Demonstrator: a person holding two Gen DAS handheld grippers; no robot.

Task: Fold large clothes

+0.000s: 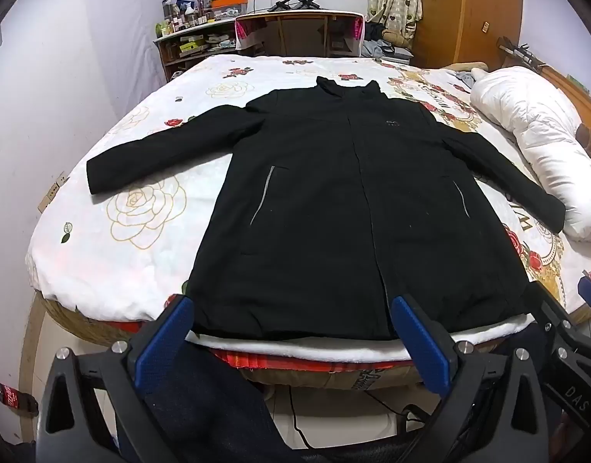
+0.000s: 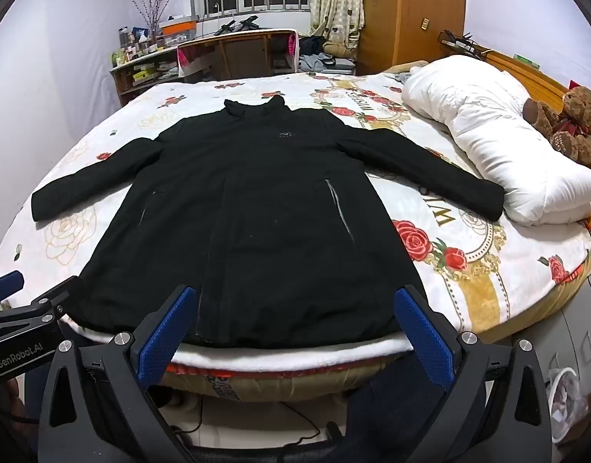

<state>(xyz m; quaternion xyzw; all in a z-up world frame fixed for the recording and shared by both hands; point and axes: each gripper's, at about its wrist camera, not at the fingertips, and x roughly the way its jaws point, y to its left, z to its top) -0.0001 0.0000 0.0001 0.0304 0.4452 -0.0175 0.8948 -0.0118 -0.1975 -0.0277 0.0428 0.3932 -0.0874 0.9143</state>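
One black coat point(image 1: 334, 200) is lying flat across the bed point(image 1: 141, 177), both sleeves spread. You are holding two grippers, left gripper point(image 1: 291, 332) and right gripper point(image 2: 291, 332), at its hem, jaws released and grasping nothing.

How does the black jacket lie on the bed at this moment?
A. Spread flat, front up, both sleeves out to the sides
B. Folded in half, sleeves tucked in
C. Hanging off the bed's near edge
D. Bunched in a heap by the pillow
A: the black jacket lies flat on the bed, chest logo up, sleeves spread.
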